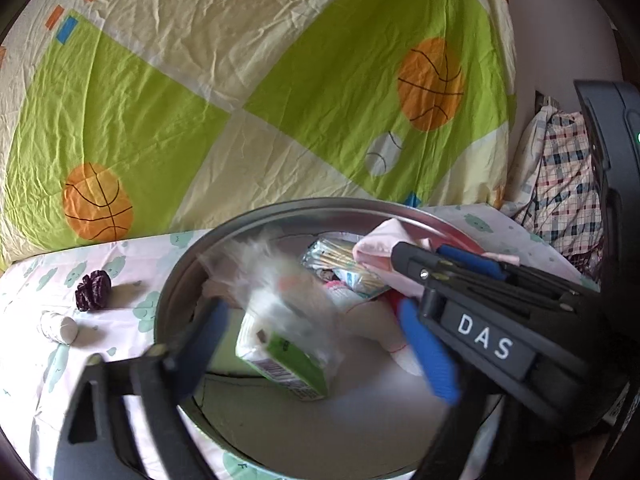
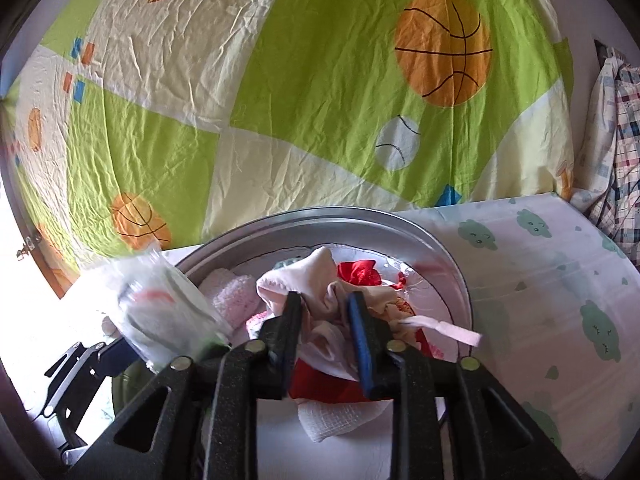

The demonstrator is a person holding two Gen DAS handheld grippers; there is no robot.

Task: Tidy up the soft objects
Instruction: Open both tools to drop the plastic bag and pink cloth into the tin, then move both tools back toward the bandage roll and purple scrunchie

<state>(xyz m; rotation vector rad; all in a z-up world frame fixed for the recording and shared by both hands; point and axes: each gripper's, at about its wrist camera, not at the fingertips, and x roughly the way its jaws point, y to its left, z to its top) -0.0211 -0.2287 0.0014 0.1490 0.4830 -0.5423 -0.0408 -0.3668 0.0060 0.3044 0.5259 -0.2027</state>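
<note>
Pink cloth (image 2: 316, 280) sits pinched in the right claw (image 2: 326, 344) — left claw (image 1: 316, 344) spread around a blurred tissue pack (image 1: 280, 344).

On my right gripper (image 1: 490, 336), which reaches in from the right of the left wrist view, a black strip carries the white capital letters "D A S". Near the bottom edge of that same view, on the cloud-print bed sheet (image 1: 240, 467) beside the round metal basin (image 1: 180, 276), I can make out a single small letter "F". The green and white tissue pack (image 1: 286, 364) inside the basin has a barcode and small print on its near end, but it is too blurred for me to read. The foil snack wrapper (image 1: 340, 260) farther back also bears printing I cannot make out. In the right wrist view I can read nothing.
</note>
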